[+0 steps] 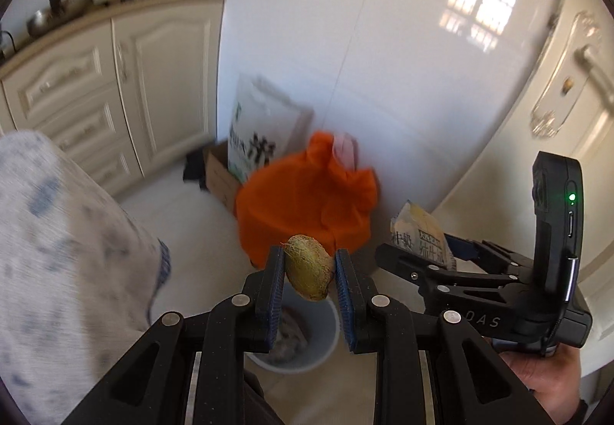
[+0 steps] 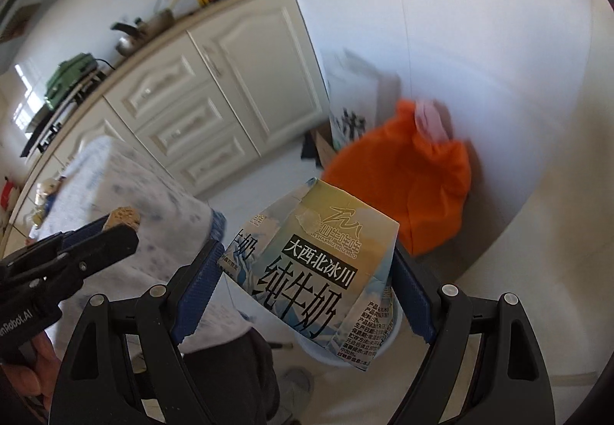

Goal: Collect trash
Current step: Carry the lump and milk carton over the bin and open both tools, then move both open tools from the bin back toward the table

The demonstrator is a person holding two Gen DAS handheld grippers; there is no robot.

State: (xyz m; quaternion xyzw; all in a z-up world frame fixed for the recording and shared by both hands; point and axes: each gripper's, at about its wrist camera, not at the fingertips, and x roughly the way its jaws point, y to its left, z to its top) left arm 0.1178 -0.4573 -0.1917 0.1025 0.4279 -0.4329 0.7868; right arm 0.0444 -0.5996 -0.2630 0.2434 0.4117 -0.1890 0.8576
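Presently listed: left gripper, jaws nearly closed, pinching a fuzzy greenish-brown kiwi above a white waste bin; right gripper, jaws wide, clamping a crumpled milk carton over that bin beside an orange bag.
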